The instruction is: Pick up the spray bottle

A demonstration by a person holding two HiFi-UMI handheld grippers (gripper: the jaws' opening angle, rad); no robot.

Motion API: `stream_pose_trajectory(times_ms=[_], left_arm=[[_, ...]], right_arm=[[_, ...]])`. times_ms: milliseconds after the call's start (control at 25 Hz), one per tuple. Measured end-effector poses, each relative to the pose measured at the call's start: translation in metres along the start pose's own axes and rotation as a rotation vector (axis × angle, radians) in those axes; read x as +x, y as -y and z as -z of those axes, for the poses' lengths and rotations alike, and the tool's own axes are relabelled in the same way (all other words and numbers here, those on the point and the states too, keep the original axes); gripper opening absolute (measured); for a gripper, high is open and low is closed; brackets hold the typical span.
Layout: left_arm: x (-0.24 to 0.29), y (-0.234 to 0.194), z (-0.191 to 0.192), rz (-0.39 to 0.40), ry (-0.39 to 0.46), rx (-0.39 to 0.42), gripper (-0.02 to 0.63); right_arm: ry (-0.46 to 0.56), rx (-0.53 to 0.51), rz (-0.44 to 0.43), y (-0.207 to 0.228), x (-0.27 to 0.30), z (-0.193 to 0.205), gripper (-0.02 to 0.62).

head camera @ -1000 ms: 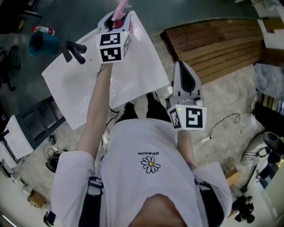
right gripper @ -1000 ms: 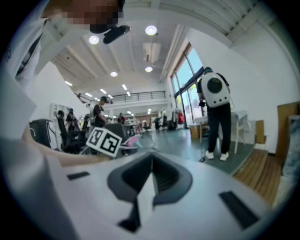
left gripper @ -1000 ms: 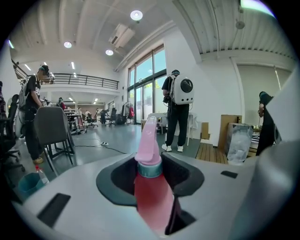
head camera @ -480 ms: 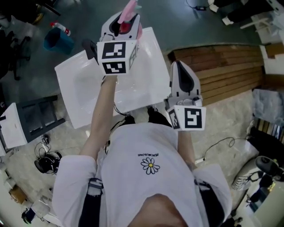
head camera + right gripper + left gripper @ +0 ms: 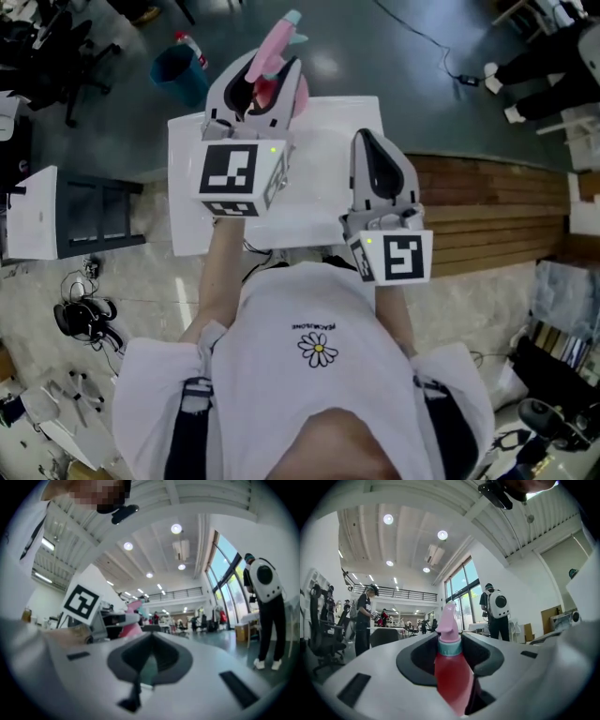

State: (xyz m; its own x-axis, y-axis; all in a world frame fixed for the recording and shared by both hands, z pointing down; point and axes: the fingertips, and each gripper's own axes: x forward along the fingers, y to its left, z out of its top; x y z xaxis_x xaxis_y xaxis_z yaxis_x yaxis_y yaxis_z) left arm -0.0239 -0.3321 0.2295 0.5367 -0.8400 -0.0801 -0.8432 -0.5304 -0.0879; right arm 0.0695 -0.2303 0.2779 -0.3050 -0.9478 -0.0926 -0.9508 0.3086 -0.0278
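Note:
The spray bottle (image 5: 274,49) is red-pink with a teal collar and a pink trigger head. My left gripper (image 5: 268,82) is shut on its body and holds it upright above the white table (image 5: 328,178). In the left gripper view the bottle (image 5: 451,667) fills the gap between the jaws of that gripper (image 5: 450,641), with the nozzle pointing up. My right gripper (image 5: 373,142) hovers to the right of it, level, jaws together and empty. The right gripper view shows its closed jaws (image 5: 151,637) and the bottle (image 5: 132,620) off to the left.
A blue bucket (image 5: 178,70) stands on the floor beyond the table's far left corner. A dark rack (image 5: 94,216) sits left of the table and wooden boards (image 5: 487,206) lie to its right. People stand and walk in the hall ahead.
Both grippers have risen and swung, the left one carrying the bottle higher above the table. The table and floor have slid rightward and down in the head view.

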Motion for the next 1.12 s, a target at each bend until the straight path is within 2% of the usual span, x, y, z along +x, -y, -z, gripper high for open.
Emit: stream_pose_trajectory(times_ms=[320,600,840,1120], left_arm=[[-0.093,-0.040,-0.020,-0.184,0.060,0.031,0.167],[-0.142,-0.062,-0.017,-0.299,0.103,0.043,0.167],[-0.154,-0.067,-0.003,-0.332,0.061,0.056,0.167],[-0.159,-0.065,-0.003,-0.332,0.064,0.064,0.167]], right_arm=[[0.016,-0.008,-0.131,-0.055,0.024,-0.011,0.031],[-0.008,-0.021,-0.214,-0.088,0.035,-0.006,0.030],[-0.027,-0.075,-0.225,-0.099,0.037,-0.002,0.029],[-0.016,-0.070,-0.232,-0.104,0.037,-0.002,0.029]])
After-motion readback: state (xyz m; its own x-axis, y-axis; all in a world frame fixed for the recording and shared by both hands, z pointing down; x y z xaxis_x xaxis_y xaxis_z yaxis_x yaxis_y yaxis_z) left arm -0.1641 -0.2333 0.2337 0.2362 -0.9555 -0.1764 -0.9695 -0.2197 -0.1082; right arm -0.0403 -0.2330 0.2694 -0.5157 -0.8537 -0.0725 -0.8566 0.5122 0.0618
